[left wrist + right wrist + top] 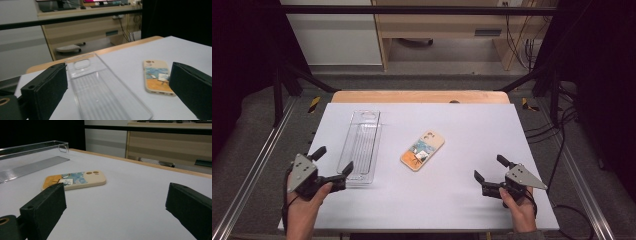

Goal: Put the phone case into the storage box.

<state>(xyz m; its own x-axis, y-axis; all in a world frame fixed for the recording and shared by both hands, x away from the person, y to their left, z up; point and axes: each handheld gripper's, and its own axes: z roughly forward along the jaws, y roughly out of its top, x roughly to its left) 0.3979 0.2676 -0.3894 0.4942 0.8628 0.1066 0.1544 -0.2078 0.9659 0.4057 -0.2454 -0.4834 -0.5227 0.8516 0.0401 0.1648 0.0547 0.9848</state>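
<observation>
Phone case (422,149) mid-table, clear tray (360,146) toward left edge; left gripper (333,168) and right gripper (490,173) at near edge, fingers apart, seemingly ready to reach.

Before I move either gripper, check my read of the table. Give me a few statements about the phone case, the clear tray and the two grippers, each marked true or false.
1. The phone case lies inside the clear plastic tray. False: it lies on the white table, apart from the tray and to its right in the high view.
2. The left gripper is open, with nothing between its jaws. True.
3. The right gripper is shut on the phone case. False: it is open and holds nothing, some way from the case.
4. The phone case lies with its camera cutouts showing. True.
5. The tray is empty. True.
</observation>
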